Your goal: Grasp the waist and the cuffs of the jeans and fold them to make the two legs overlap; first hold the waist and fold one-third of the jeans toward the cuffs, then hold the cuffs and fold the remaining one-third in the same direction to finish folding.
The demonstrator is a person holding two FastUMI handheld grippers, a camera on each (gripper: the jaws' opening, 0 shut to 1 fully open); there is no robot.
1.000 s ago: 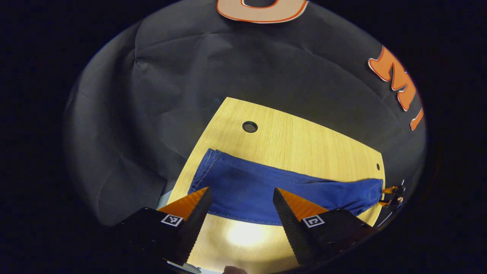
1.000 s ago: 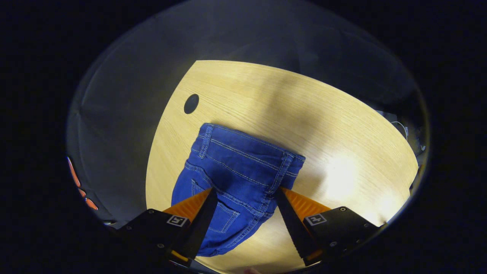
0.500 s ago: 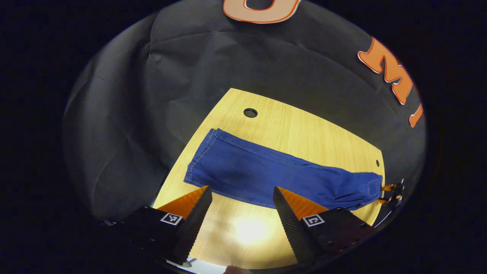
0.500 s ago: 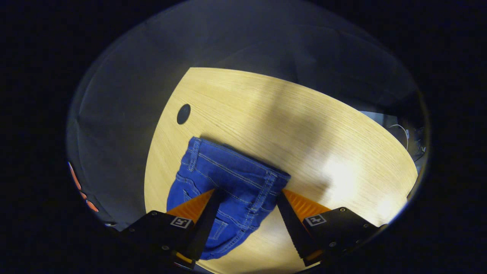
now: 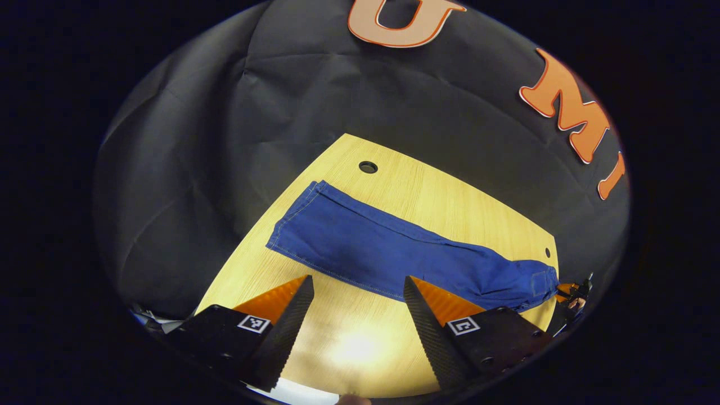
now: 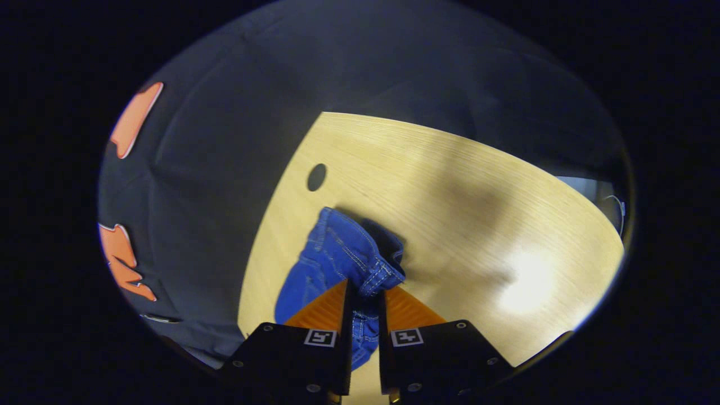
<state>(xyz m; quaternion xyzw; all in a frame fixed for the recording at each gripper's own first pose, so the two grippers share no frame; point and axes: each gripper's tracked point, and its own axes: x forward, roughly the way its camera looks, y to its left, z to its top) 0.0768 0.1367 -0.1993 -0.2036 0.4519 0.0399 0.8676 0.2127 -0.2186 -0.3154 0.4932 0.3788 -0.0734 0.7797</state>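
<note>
- Jeans (image 5: pixel 394 253) lie stretched across the wooden bench (image 5: pixel 450 197), cuffs near its round hole (image 5: pixel 368 167), waist at the far right edge, where the fisheye curve squeezes the detail.
- Waistband fabric (image 6: pixel 360 264) is bunched and lifted in the right gripper view; the legs run out of sight below and behind the fingers, so their lie cannot be told there.
- Right hand-held gripper (image 6: pixel 364 298) is clenched on the waistband, both fingers pressed against the denim with only cloth between them.
- The same hand-held gripper appears tiny at the waist end in the left gripper view (image 5: pixel 571 292); its pose there is too small to make out.
- Left hand-held gripper (image 5: pixel 357 281) is released, fingers spread wide, hovering over bare bench just beside the near seam of the legs, touching nothing.
- A small hole (image 6: pixel 316 176) sits just beyond the waist.
</note>
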